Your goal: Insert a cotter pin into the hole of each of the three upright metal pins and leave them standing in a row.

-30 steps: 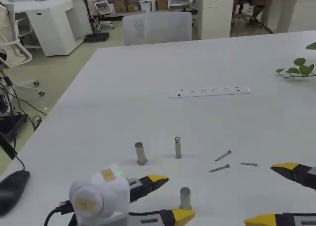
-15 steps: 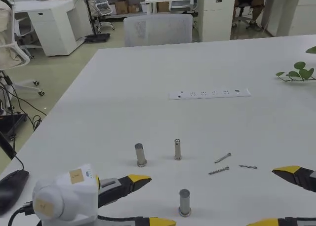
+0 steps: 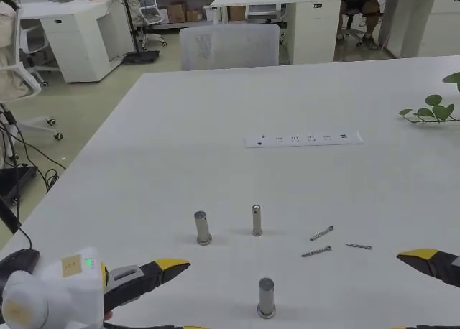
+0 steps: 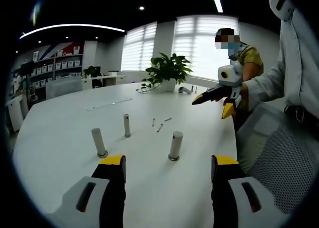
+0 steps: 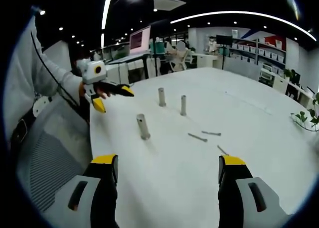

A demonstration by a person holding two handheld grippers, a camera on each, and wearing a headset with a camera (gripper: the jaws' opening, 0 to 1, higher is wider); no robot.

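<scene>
Two tools gape empty: left claw [image 4: 169, 161] and right claw [image 5: 168, 160], both cropped at the head view's bottom edge. Upright metal pins [image 3: 256, 220] and cotter pins [image 3: 316, 251] dot the white surface [image 3: 287, 92]; office desks [image 3: 65, 34] beyond.

No legible text, label, brand or number anywhere.

Three upright metal pins [image 3: 202, 228] [image 3: 256, 220] [image 3: 266, 297] are counted standing on one white table [image 3: 215, 113], two of them side by side further back and one alone nearer the viewer. Three cotter pins [image 3: 321, 233] [image 3: 317, 251] [image 3: 359, 246] are counted lying loose on the tabletop to the right of them. One white power strip [image 3: 302, 138], one leafy plant sprig [image 3: 431, 108] and one grey chair [image 3: 228, 43] are also counted, and two yellow-tipped grippers are seen, one left gripper [image 4: 169, 161] and one right gripper [image 5: 168, 161].
</scene>
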